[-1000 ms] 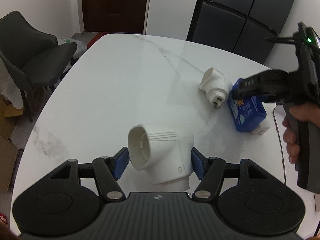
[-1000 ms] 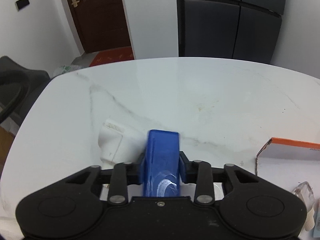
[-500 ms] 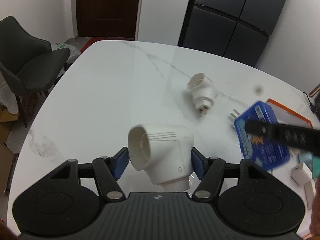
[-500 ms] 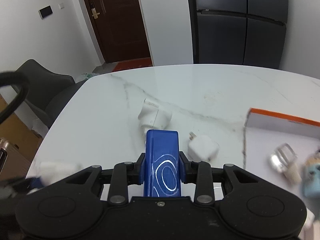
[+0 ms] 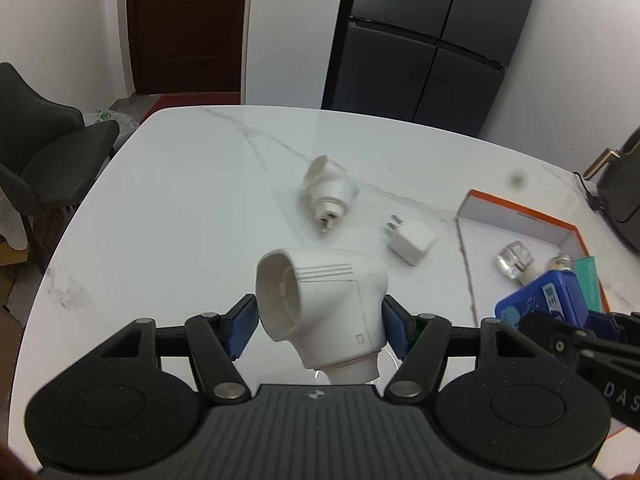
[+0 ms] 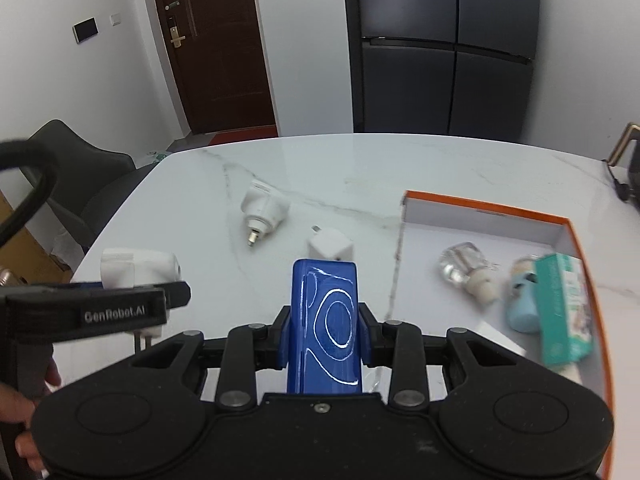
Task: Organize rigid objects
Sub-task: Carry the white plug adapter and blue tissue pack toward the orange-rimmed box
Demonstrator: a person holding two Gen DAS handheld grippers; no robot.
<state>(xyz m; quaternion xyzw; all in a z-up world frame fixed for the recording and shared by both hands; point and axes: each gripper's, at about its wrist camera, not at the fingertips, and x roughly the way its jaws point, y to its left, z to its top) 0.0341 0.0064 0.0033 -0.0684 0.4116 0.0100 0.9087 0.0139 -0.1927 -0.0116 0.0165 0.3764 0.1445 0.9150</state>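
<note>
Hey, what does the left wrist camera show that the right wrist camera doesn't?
Only the left wrist view shows the printed label face of the blue case.

Only the right wrist view shows a person's hand on the left tool's handle, and the wall panel.

Both show the white adapter clamped in the left gripper, the blue case in the right gripper, the round plug, the square charger and the orange-rimmed box.

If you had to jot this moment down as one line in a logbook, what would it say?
left gripper: shut on white elbow adapter | right gripper: shut on blue case | loose on table: round plug, square charger
</note>
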